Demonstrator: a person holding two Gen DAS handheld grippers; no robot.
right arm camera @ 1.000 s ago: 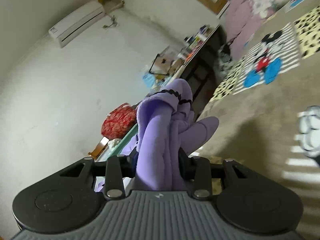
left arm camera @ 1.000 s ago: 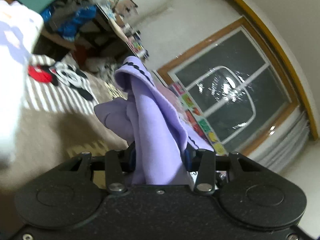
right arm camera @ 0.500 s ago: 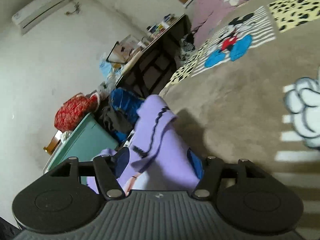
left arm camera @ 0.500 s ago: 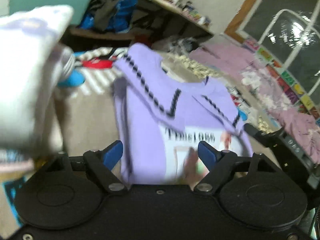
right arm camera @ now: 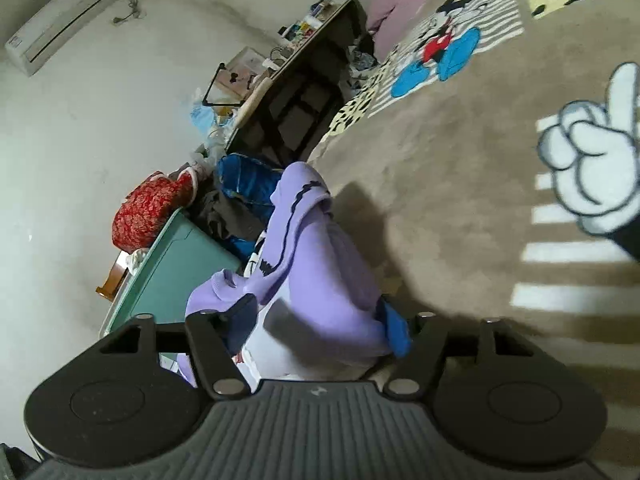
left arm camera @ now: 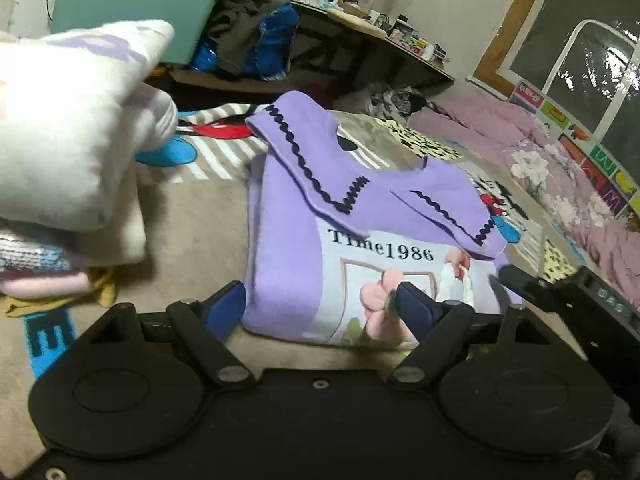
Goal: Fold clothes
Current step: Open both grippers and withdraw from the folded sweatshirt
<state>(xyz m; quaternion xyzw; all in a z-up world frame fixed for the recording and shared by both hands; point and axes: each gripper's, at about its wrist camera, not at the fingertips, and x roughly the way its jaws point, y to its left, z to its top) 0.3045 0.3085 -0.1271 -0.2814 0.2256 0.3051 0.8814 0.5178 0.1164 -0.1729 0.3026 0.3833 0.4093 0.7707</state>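
Left wrist: purple top (left arm camera: 288,264) released, now flat on rug (left arm camera: 192,240)

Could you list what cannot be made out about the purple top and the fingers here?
- Left wrist view: purple top, near hem hidden behind gripper body.
- Right wrist view: purple top bunched; whether the fingers press it is unclear.
- Left wrist view: white cloth blurred, cut off at edge.

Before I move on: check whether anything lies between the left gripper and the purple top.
Nothing visible does. The left gripper is open at the near edge of the purple top lying folded on the carpet; the white folded pile sits off to the left.
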